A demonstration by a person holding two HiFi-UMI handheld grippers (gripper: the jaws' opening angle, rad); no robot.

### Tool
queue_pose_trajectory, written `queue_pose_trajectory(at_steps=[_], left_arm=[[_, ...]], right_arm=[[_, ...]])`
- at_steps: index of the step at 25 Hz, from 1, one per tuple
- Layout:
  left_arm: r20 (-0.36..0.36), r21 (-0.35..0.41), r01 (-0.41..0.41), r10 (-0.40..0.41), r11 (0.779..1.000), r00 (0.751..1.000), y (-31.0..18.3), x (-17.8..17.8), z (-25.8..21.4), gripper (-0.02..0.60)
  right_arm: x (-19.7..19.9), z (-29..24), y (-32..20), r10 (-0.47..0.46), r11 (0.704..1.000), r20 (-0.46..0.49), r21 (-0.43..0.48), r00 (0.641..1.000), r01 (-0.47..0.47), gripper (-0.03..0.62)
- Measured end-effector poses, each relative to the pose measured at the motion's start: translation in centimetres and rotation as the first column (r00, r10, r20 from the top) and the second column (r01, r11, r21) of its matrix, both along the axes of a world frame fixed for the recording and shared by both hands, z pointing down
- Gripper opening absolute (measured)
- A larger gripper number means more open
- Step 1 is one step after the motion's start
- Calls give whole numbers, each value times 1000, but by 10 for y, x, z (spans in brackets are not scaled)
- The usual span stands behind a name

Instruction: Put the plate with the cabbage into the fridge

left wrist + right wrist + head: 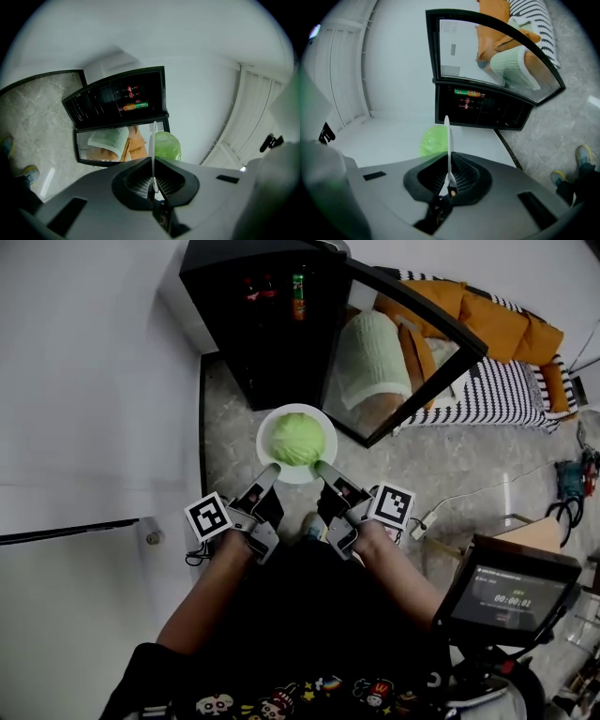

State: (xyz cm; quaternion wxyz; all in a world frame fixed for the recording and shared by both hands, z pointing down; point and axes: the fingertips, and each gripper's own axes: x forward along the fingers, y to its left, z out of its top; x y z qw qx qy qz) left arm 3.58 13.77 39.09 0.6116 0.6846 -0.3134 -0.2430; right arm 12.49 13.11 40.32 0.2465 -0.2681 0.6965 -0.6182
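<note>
Both grippers, left gripper (270, 472) and right gripper (323, 469), clamp white plate (267, 441) rim; cabbage (297, 438) on it, before open black fridge (258, 324).

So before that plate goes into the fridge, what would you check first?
1. The left tool grips the rim of the round white plate: ok.
2. The right tool grips the opposite rim: ok.
3. The round green cabbage sits mid-plate: ok.
4. The glass door of the black fridge is swung open: ok.
5. Free shelf space near the bottles: cannot tell.
</note>
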Motion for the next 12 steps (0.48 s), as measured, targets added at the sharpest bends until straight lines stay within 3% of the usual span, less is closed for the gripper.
queue_pose_trajectory(at_steps=[12], left_arm=[[-6, -12, 36, -36, 999, 999, 2, -2, 12, 15]], right_arm=[[-1, 11, -1, -21, 1000, 6, -17, 1000, 21, 23]])
